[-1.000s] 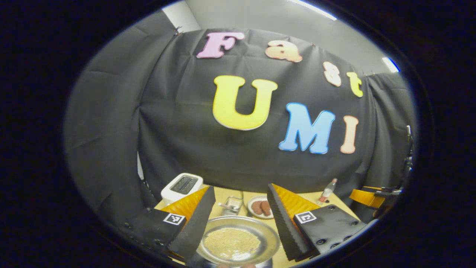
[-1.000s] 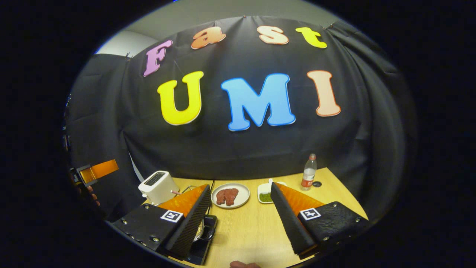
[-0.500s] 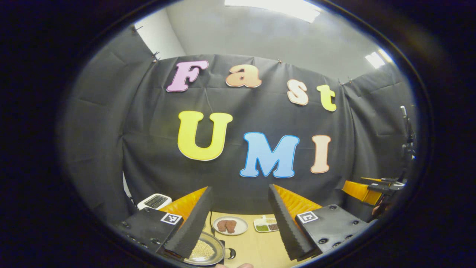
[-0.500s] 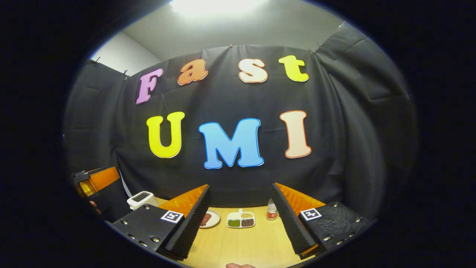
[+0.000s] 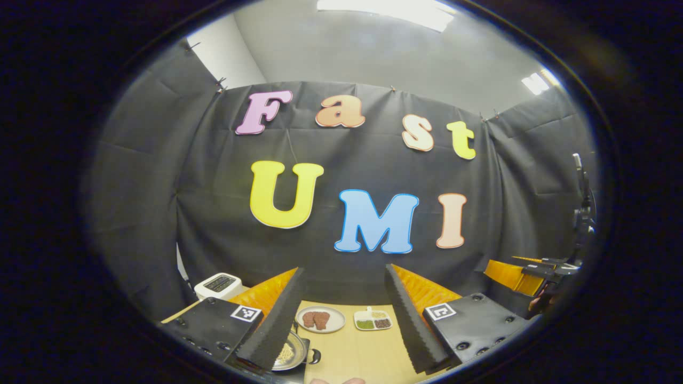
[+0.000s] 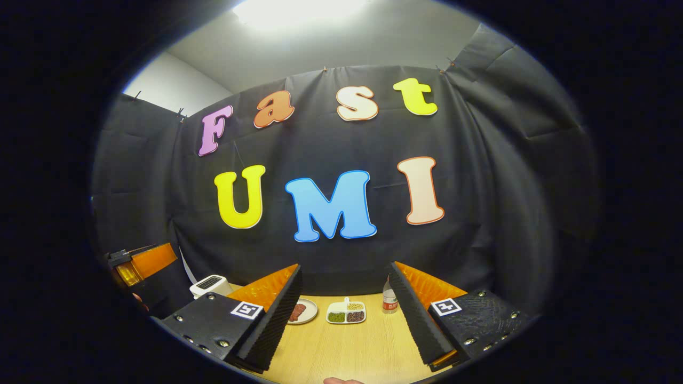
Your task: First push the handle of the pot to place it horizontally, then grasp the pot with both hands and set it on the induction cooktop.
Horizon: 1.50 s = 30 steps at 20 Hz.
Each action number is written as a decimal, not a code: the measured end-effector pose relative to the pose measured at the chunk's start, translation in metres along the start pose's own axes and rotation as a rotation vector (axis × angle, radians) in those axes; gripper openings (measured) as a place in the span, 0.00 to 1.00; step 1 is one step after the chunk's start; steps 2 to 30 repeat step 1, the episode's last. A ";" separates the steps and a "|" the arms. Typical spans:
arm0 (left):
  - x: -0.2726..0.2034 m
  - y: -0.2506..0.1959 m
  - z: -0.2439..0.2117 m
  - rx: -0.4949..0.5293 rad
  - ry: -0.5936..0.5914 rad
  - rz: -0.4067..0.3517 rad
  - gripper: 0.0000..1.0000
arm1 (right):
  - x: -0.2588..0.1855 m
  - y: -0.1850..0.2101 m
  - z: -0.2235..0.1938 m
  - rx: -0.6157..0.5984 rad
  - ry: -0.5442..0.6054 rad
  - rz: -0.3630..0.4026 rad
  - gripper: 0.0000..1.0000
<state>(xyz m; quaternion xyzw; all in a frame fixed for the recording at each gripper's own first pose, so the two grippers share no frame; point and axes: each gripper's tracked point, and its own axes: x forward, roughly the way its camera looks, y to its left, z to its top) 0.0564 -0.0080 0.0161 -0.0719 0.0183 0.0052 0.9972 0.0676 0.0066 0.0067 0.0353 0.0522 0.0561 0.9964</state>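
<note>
Both grippers, left (image 5: pixel 344 320) and right (image 6: pixel 344 320), are wide apart and hold nothing. Low in the left gripper view, the pot (image 5: pixel 288 354) sits on the cooktop (image 5: pixel 307 356), partly hidden behind a finger. It looks like stiff, slick metal loaded with grain, so I'd take it at opposite side handles, kept level.

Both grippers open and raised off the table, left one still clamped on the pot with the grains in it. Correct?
Not quite. The left gripper holds nothing: in the left gripper view its fingers stand apart over the table, and the pot of grains sits below them at the lower left, partly behind one finger. The right gripper is open and raised too.
</note>
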 end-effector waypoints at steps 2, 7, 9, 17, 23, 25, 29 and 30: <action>-0.001 0.002 0.002 0.010 -0.004 -0.009 0.95 | -0.005 0.001 0.001 0.008 -0.006 -0.018 0.99; -0.001 0.002 0.002 0.010 -0.004 -0.009 0.95 | -0.005 0.001 0.001 0.008 -0.006 -0.018 0.99; -0.001 0.002 0.002 0.010 -0.004 -0.009 0.95 | -0.005 0.001 0.001 0.008 -0.006 -0.018 0.99; -0.001 0.002 0.002 0.010 -0.004 -0.009 0.95 | -0.005 0.001 0.001 0.008 -0.006 -0.018 0.99; -0.001 0.002 0.002 0.010 -0.004 -0.009 0.95 | -0.005 0.001 0.001 0.008 -0.006 -0.018 0.99; -0.001 0.002 0.002 0.010 -0.004 -0.009 0.95 | -0.005 0.001 0.001 0.008 -0.006 -0.018 0.99; -0.001 0.002 0.002 0.010 -0.004 -0.009 0.95 | -0.005 0.001 0.001 0.008 -0.006 -0.018 0.99; -0.001 0.002 0.002 0.010 -0.004 -0.009 0.95 | -0.005 0.001 0.001 0.008 -0.006 -0.018 0.99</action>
